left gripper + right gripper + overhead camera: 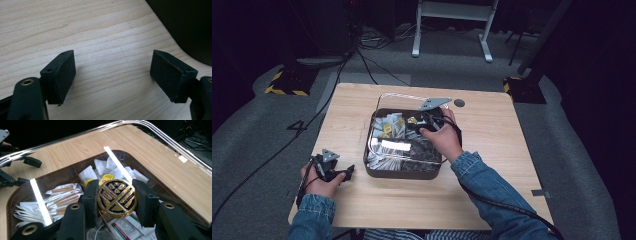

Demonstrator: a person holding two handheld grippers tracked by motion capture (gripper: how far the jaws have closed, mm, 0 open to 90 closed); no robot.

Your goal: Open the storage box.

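The right gripper (116, 200) is clamped on a round gold and black disc (117, 198), one pad on each edge, holding it just above the stuff in the clear bin (160, 132). From the high view the same gripper (424, 122) sits over the upper right part of the bin (371, 131), hand wrapped round it. Under the disc there's a heap of white paper sachets (63, 193), a yellow packet (106, 177) and a printed wrapper (126, 227); can't really make out what's in the dark bottom right compartment from the high view.

The left gripper (112, 75) has its jaws wide apart with nothing between them, just bare wooden table (100, 30) underneath. It rests near the table's (492, 145) front left corner, well apart from the bin.
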